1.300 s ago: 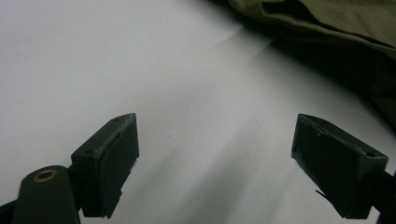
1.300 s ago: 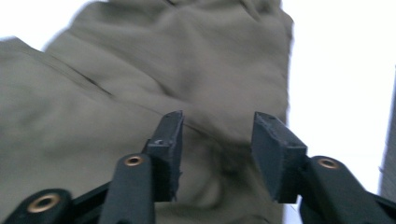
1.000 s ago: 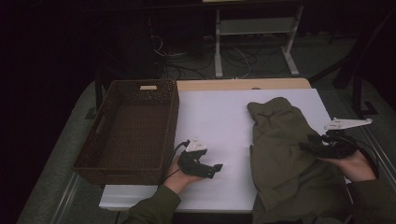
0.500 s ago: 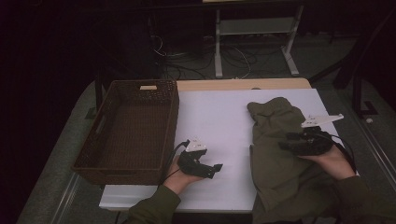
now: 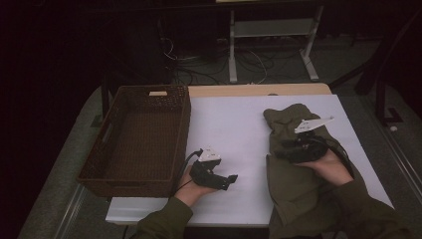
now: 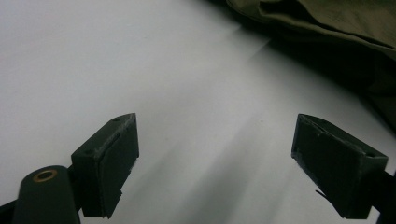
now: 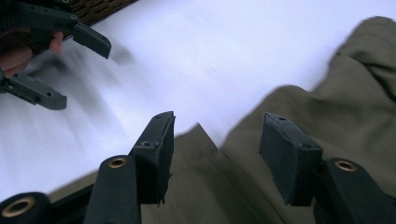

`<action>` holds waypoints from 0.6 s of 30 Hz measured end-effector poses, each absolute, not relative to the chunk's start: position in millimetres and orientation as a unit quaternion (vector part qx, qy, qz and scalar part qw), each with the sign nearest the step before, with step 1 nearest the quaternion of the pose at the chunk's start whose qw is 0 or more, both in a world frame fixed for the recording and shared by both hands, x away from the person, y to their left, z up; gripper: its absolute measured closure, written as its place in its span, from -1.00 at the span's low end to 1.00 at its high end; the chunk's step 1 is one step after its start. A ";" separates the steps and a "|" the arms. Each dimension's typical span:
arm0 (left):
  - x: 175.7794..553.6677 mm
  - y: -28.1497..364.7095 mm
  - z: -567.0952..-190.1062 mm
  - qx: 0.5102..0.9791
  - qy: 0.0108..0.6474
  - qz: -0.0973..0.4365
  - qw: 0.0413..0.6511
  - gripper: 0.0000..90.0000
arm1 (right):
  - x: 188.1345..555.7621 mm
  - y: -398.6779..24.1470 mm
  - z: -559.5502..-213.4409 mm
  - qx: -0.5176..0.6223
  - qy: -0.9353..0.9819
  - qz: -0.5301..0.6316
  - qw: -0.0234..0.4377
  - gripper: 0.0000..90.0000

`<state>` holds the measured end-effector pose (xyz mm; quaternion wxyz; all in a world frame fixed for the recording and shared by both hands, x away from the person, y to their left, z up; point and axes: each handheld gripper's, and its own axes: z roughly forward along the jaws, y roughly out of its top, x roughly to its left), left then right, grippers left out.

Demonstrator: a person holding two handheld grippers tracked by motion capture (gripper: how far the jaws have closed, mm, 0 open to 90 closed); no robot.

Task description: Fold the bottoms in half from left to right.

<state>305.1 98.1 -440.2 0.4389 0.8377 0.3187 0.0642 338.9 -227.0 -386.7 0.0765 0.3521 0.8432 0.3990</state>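
Observation:
An olive green garment (image 5: 293,184) lies crumpled on the right half of the white table (image 5: 234,124) and hangs over its near edge. My right gripper (image 5: 279,155) hovers low over the garment's left edge and points left. Its jaws stand open with nothing between them (image 7: 215,158), and the cloth (image 7: 336,102) lies just below. My left gripper (image 5: 231,179) rests near the table's front, pointing right toward the garment. It is open over bare white tabletop (image 6: 229,172), and the garment's edge (image 6: 327,18) lies farther off.
A dark wicker basket (image 5: 184,124) stands on the left part of the table, just left of my left hand. In the right gripper view the left gripper (image 7: 70,70) appears at the upper left. Behind the table are table legs and cables on the floor.
My right hand has moved left across the garment, from its right side to its left edge. The left hand and its gripper have stayed in place.

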 end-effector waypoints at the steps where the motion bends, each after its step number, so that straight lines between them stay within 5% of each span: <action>1: 305.2 98.1 -440.2 0.838 0.318 0.064 0.439 -0.68 | 340.7 -223.1 -387.2 0.351 0.844 0.398 0.075 -0.02; 18: 305.3 98.5 -440.2 0.836 0.320 0.063 0.441 -0.68 | 353.8 -189.8 -425.3 0.316 0.892 0.319 0.049 0.02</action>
